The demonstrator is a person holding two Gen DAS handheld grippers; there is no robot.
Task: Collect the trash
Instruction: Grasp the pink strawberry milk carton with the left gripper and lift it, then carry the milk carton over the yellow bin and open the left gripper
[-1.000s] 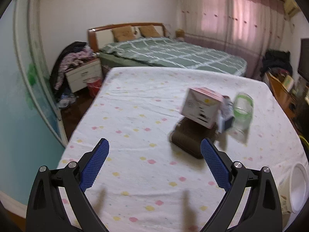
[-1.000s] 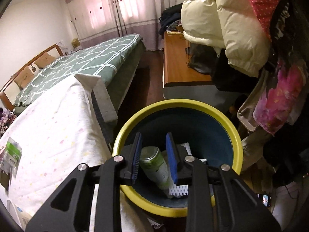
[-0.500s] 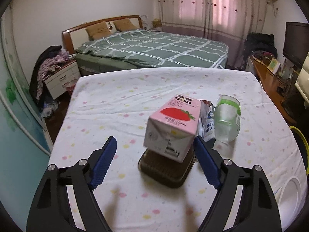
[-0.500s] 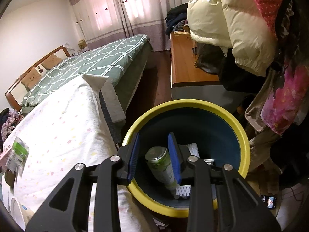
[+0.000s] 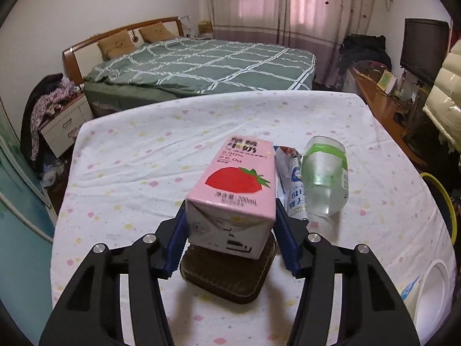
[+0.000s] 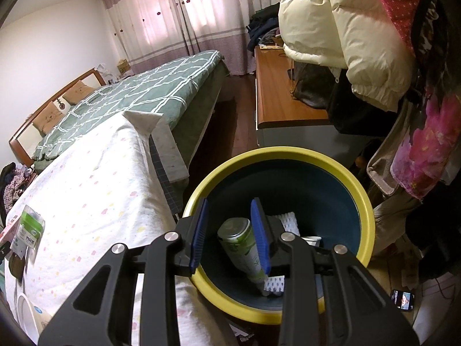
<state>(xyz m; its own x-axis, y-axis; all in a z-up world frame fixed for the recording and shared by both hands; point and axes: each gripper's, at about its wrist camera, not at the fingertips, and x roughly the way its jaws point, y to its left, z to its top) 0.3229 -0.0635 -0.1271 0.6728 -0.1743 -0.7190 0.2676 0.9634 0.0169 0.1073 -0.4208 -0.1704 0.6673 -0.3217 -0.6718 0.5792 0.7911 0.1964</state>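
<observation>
Milk carton (image 5: 236,193), pink with a strawberry print and "200mL" on its face, lies on its side atop a dark brown tray (image 5: 227,274) on the white dotted sheet (image 5: 144,173). Left gripper (image 5: 230,239) has its 2 blue pads pressed against the carton's near end, 1 on each side, jaws clamped on it. Just right of the carton sits a crumpled blue-and-white wrapper (image 5: 292,178), and touching that, a clear plastic bottle (image 5: 325,173) with a green label band, lying on its side. A white round object (image 5: 432,291) shows at the sheet's lower right edge. Right gripper (image 6: 230,230) hangs over a bin (image 6: 288,155) with a yellow rim and dark blue inside, set just beside the bed edge. Its jaws stand parted, holding nothing. Down in the bin lie a green-and-white can (image 6: 242,248), tilted, and a white dotted wrapper (image 6: 285,219).
</observation>
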